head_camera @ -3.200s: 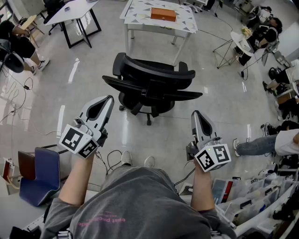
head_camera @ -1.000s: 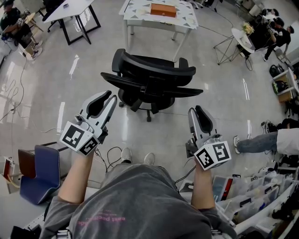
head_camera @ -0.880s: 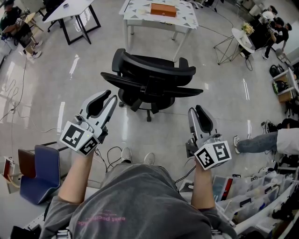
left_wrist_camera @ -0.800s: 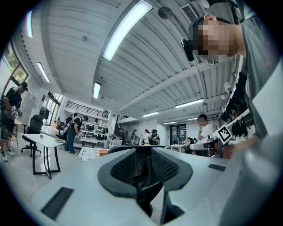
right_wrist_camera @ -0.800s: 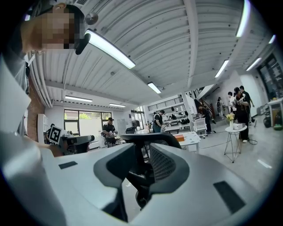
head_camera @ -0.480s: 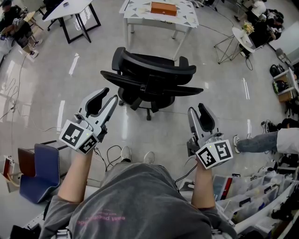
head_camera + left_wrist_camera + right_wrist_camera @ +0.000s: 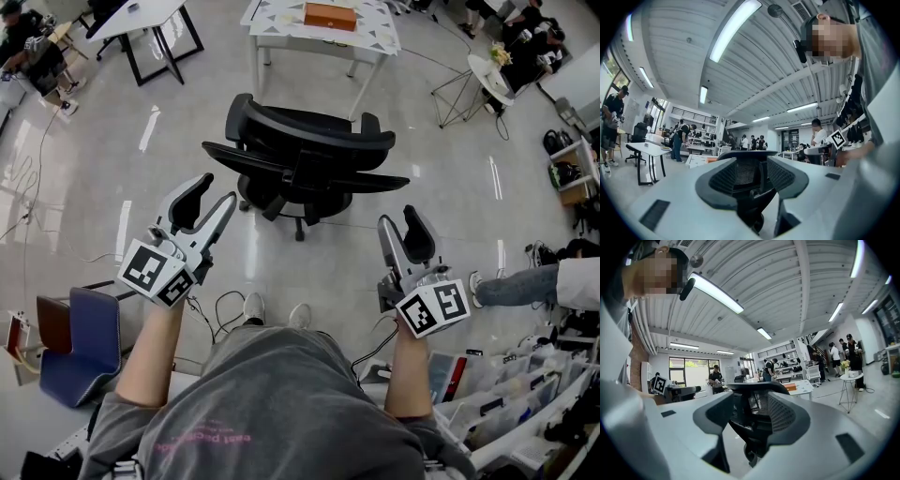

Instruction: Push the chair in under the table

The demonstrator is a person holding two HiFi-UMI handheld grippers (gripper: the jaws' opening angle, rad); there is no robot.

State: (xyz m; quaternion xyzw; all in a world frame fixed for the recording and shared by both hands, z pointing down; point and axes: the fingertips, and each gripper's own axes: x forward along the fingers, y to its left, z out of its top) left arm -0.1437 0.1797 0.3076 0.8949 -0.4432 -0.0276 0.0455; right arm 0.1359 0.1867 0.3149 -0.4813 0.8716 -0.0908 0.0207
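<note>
Two claws are held level over the glossy grey floor: the left claw and the right claw are both opening, with nothing caught between their jaws. Well ahead and untouched, the black mesh office chair is seen short of the white triangle-patterned surface, on which an orange box is carried.

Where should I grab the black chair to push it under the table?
Best bet: the top edge of the chair backrest, from this near side. Its back faces us and the table stands beyond it, so a push there should roll it straight in.
</note>
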